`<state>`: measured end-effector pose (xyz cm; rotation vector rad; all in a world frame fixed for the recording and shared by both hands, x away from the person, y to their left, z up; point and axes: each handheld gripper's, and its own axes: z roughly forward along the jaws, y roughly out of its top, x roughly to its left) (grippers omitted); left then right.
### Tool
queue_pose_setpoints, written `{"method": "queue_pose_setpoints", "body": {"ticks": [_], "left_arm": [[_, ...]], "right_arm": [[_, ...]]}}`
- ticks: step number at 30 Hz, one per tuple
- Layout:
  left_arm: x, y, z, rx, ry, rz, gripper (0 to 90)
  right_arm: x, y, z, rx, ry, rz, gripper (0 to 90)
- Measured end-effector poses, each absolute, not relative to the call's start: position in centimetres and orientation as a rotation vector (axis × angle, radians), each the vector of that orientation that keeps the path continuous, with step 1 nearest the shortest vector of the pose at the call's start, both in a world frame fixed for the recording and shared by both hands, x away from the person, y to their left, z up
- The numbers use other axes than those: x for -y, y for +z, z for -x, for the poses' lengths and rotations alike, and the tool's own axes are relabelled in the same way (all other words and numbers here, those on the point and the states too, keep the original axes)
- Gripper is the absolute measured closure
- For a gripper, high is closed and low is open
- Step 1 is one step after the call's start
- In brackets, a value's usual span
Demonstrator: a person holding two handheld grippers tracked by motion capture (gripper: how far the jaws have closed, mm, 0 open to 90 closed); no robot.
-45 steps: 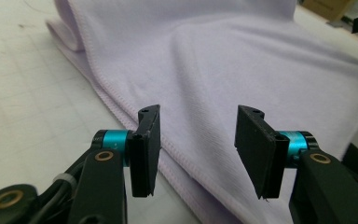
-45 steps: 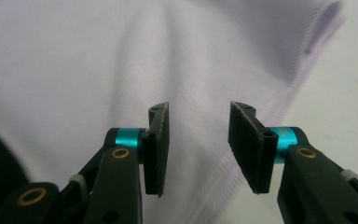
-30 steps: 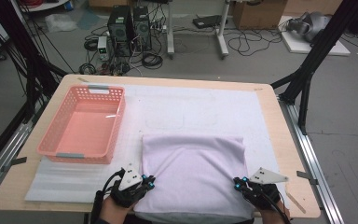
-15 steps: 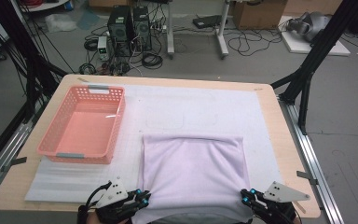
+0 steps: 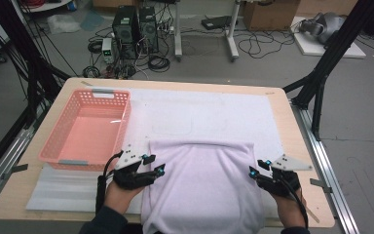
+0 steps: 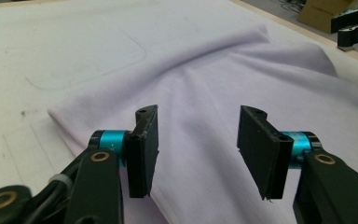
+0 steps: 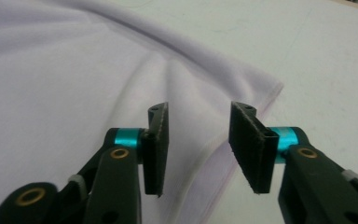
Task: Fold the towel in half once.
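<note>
The pale lilac garment (image 5: 204,187) is spread on the white mat (image 5: 214,112), its near end draped over the table edge; the left gripper (image 5: 154,164) and right gripper (image 5: 259,167), jaws just opened and empty, flank its side edges, equally near.

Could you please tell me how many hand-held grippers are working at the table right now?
2. The left hand-held gripper is at the left edge of the pale lilac cloth; the right hand-held gripper is at its right edge. Both have open jaws.
</note>
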<state>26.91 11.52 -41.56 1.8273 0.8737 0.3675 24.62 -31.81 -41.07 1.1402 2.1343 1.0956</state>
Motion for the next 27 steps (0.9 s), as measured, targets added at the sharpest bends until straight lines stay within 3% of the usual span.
{"method": "queue_pose_setpoints", "body": {"ticks": [2,4,9,15,19,24,27], "left_arm": [[-11.2,-41.7,-28.5,-0.895,0.369,-1.853,53.6],[-10.8,-41.8,-30.0,-0.916,0.351,-1.887,63.5],[-9.6,-42.4,-33.1,-0.944,0.364,-1.948,69.8],[-8.4,-44.6,-36.7,-0.984,0.412,-2.058,71.5],[-7.9,-44.7,-38.3,-1.042,0.543,-2.03,74.0],[-8.5,-44.2,-38.6,-1.135,0.545,-1.999,62.9],[-9.4,-43.3,-38.0,-1.16,0.523,-1.965,51.0]], "right_arm": [[31.4,-41.2,-26.0,-2.149,1.07,-1.141,61.8],[30.9,-41.3,-27.5,-2.167,1.075,-1.183,65.8],[28.7,-42.5,-31.3,-2.298,1.07,-1.158,74.2],[27.3,-44.4,-36.0,-2.328,1.026,-1.183,67.7],[27.9,-44.3,-38.1,-2.278,0.975,-1.195,67.7],[28.9,-44.0,-38.9,-2.218,0.981,-1.242,62.5],[30.3,-43.0,-37.9,-2.16,1.068,-1.257,59.1]]}}
